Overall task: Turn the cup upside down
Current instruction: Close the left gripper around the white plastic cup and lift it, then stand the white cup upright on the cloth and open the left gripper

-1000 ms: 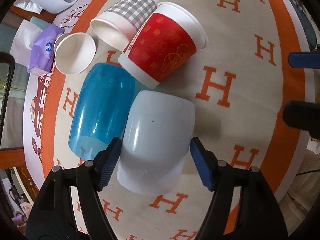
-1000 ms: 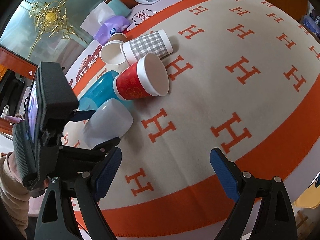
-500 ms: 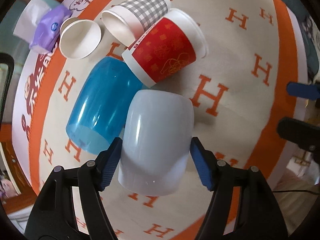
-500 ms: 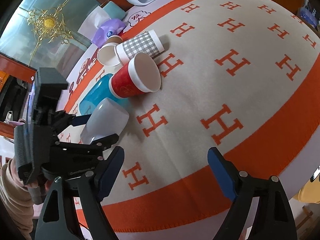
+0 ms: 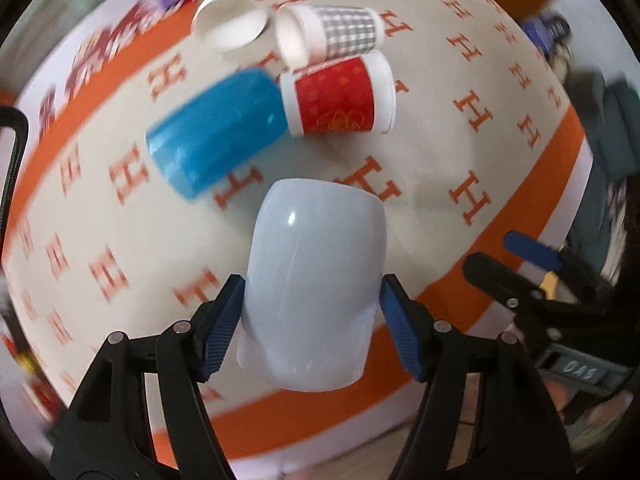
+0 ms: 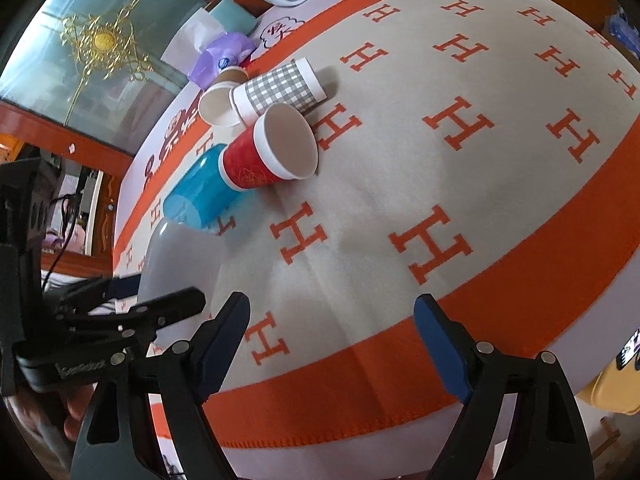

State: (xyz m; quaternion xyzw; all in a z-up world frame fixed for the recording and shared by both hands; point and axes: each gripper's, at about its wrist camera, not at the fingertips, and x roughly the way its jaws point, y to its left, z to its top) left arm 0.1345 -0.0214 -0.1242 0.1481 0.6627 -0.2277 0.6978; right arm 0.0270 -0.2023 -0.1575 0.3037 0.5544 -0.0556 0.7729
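A: Pale blue, glossy — that is the cup [image 5: 316, 280] you have clamped in your left gripper [image 5: 311, 326]. In the left wrist view both blue pads [image 5: 222, 322] press its sides, and its closed end points away from you over the blanket [image 5: 440, 128].

B: Is it lying on the cloth?

A: You hold it above the cloth, apart from the other cups. Beyond it the blue tumbler [image 5: 218, 136] lies on its side, touching the red paper cup [image 5: 340, 98]; the checked cup [image 5: 332, 34] and a small white cup [image 5: 232, 20] lie behind those. Your right gripper [image 5: 532, 264] shows at the right edge.

B: And from the right wrist?

A: Your right gripper [image 6: 332, 344] stands spread wide with nothing between its fingers [image 6: 440, 348], over the orange border of the blanket [image 6: 400, 184]. At the lower left your left gripper [image 6: 132, 300] grips the pale cup [image 6: 176, 260], just near the blue tumbler [image 6: 196, 196]. The red paper cup [image 6: 260, 156] lies with its open mouth towards you, the checked cup [image 6: 280, 88] and small white cup [image 6: 218, 106] behind it, a purple packet [image 6: 220, 56] past them.
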